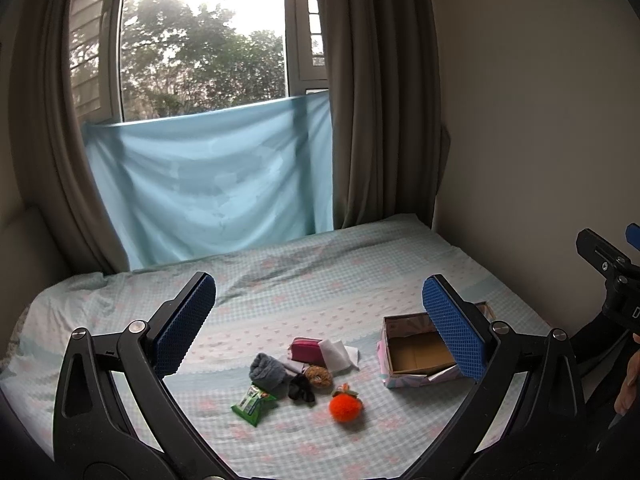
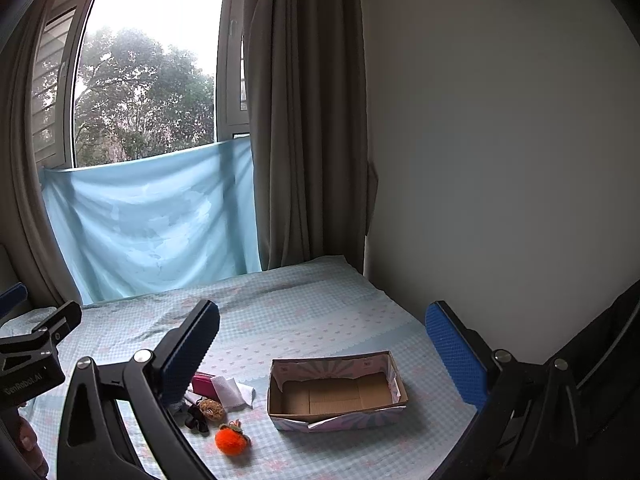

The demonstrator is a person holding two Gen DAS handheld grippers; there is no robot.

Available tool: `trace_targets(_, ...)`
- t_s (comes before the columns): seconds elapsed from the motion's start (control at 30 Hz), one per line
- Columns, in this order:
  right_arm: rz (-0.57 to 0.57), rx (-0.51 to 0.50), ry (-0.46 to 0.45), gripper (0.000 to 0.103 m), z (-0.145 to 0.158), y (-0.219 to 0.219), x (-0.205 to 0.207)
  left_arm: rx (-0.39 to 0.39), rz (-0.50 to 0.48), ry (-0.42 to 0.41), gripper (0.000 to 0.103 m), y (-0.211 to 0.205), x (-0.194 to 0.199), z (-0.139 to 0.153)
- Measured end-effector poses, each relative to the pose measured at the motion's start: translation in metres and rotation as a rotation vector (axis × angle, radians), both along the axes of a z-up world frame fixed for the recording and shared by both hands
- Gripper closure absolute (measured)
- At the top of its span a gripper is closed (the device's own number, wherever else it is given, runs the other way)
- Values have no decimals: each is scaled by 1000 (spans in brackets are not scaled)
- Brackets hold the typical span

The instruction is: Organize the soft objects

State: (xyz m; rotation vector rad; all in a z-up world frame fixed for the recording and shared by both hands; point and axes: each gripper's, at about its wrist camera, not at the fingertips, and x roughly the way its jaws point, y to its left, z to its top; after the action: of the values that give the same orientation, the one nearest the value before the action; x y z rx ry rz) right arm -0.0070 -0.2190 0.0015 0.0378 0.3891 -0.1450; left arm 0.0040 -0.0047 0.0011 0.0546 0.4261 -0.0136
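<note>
A pile of soft things lies on the bed: an orange pompom (image 1: 346,407) (image 2: 231,443), a grey sock (image 1: 266,368), a black scrunchie (image 1: 301,391) (image 2: 198,419), a tan scrunchie (image 1: 319,376) (image 2: 212,409), a pink pouch (image 1: 307,351) (image 2: 204,385), a white cloth (image 1: 339,355) (image 2: 231,393) and a green packet (image 1: 253,400). An open, empty cardboard box (image 1: 420,356) (image 2: 336,392) stands to their right. My left gripper (image 1: 320,320) is open, held above the pile. My right gripper (image 2: 322,340) is open above the box.
The bed (image 1: 320,272) has a pale checked sheet. A wall (image 2: 500,160) runs along its right side. A window with curtains (image 1: 380,100) and a blue cloth (image 1: 212,184) is at the far end. The right gripper's body (image 1: 612,276) shows at the left view's right edge.
</note>
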Motion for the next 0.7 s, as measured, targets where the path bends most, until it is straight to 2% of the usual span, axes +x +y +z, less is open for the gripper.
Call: trace_targets(0.7, -1, 10, 5, 0, 0, -1, 1, -1, 0, 9, 0, -3, 6, -3)
